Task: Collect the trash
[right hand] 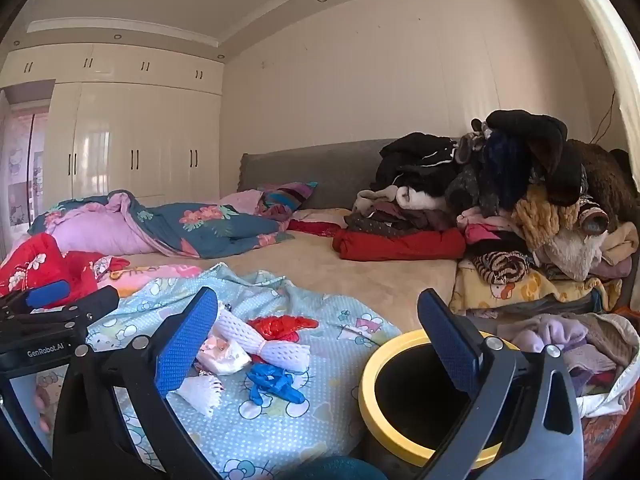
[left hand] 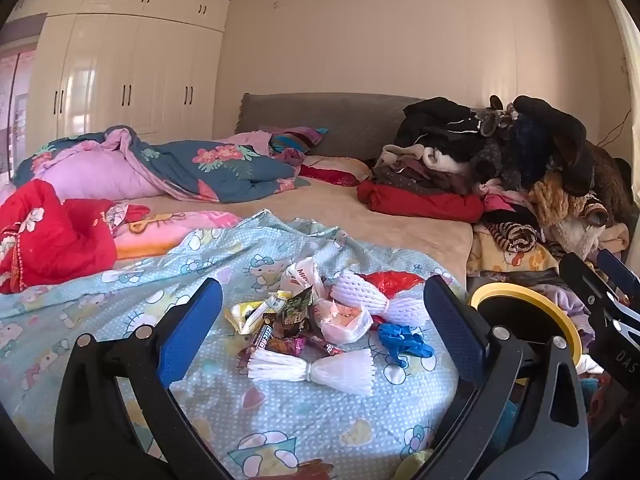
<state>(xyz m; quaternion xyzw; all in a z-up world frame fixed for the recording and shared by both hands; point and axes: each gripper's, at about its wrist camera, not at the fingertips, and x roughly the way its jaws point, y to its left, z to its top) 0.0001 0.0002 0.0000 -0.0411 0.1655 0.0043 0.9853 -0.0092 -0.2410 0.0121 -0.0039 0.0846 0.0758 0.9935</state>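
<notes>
Left wrist view: the left hand-held gripper (left hand: 320, 322) hangs over the near part of the bed (left hand: 360, 216), its blue pads spread wide with nothing between them.
Right wrist view: the right hand-held gripper (right hand: 318, 344) is likewise released and grasps nothing; its right finger stands in front of the bin's mouth.
Trash pile: candy wrappers (left hand: 276, 322), a crumpled white plastic bag (left hand: 340, 320), two white foam fruit nets (left hand: 312, 368), a red plastic scrap (left hand: 394, 280) and a blue glove (left hand: 404, 340) lie bunched together on the light blue cartoon sheet (left hand: 240, 408), near the bed's front right corner.
Bin: a black bin with a yellow rim (right hand: 372, 396) stands just beside the bed's right edge, open at the top, close to the pile.
Glove: nearest the bin of all the trash, apart from both grippers.
Clothes: a tall heap of clothes (right hand: 500, 200) fills the bed's far right side.
Bedding: a flowered quilt (left hand: 180, 164) lies along the far left edge, by the grey headboard (left hand: 340, 120).
Wardrobe: cream wardrobe doors (left hand: 128, 76) behind the bed, shut.
</notes>
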